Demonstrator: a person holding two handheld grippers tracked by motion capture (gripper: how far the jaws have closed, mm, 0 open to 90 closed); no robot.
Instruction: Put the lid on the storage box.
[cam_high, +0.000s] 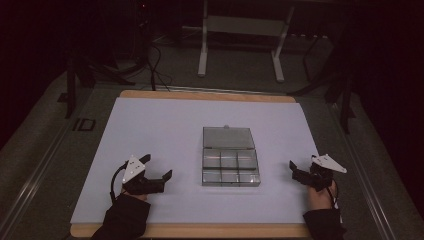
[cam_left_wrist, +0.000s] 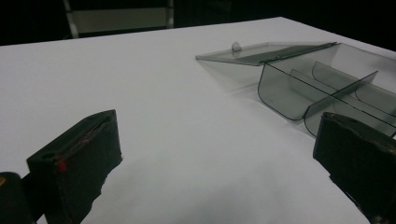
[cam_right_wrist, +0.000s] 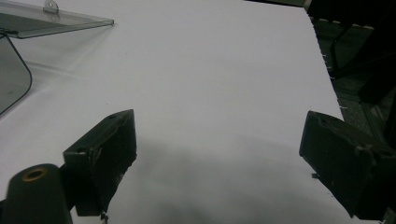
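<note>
A clear plastic compartment box (cam_high: 230, 169) lies at the middle of the white sheet, its lid (cam_high: 227, 136) folded flat open toward the far side. Its compartments look empty. My left gripper (cam_high: 156, 167) rests on the sheet left of the box, open, with nothing between its jaws. In the left gripper view the gripper (cam_left_wrist: 219, 133) points at bare sheet, with the box (cam_left_wrist: 322, 88) ahead to the right. My right gripper (cam_high: 303, 165) sits right of the box, open and holding nothing. The right gripper view has the gripper (cam_right_wrist: 219, 137) over bare sheet and the lid (cam_right_wrist: 46, 21) at top left.
The white sheet (cam_high: 160, 125) covers a wooden table top (cam_high: 200, 94) almost to its edges. Beyond the far edge stand a white metal frame (cam_high: 240, 30) and dark cables (cam_high: 155, 65) on the floor. Dark stand legs (cam_right_wrist: 355, 60) are past the sheet's right edge.
</note>
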